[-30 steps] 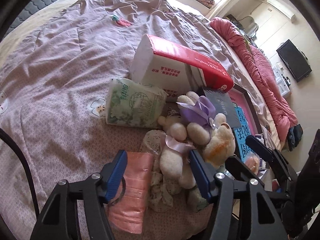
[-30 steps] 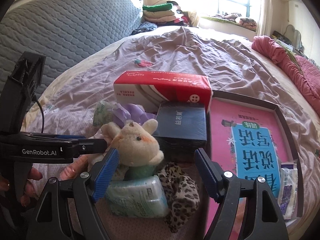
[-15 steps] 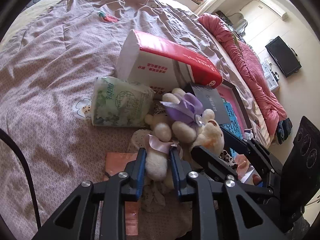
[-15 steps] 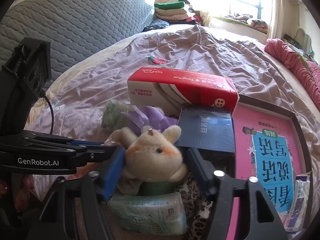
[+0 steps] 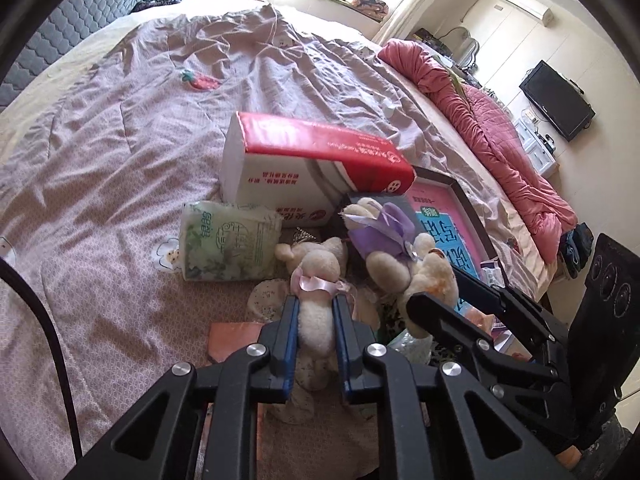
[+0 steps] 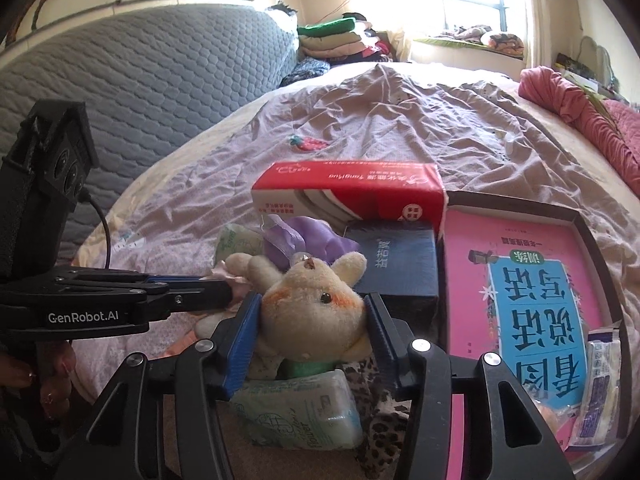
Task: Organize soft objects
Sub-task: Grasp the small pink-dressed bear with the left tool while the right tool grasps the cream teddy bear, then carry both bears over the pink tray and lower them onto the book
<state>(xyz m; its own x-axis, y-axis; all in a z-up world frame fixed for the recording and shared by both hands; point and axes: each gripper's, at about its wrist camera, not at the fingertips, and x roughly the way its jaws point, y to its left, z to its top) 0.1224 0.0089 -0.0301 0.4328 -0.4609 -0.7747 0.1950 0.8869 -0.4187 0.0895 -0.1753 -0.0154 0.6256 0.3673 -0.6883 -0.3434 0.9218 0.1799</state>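
Two cream plush toys lie on the bed. My left gripper is shut on the plush with the pink ribbon, squeezing its body. My right gripper is shut on the head of the rabbit plush, which wears a purple bow. In the left wrist view the rabbit plush sits to the right, with the right gripper's fingers on it. In the right wrist view the left gripper reaches in from the left.
A red-and-white tissue pack and a dark blue box sit behind the toys. A green tissue pack, a pink book in a dark tray, a wipes pack and leopard cloth surround them.
Both grippers closed from wide open: the left onto the pink-ribbon plush, the right onto the rabbit plush's head. Both views have tilted up, showing more of the room.
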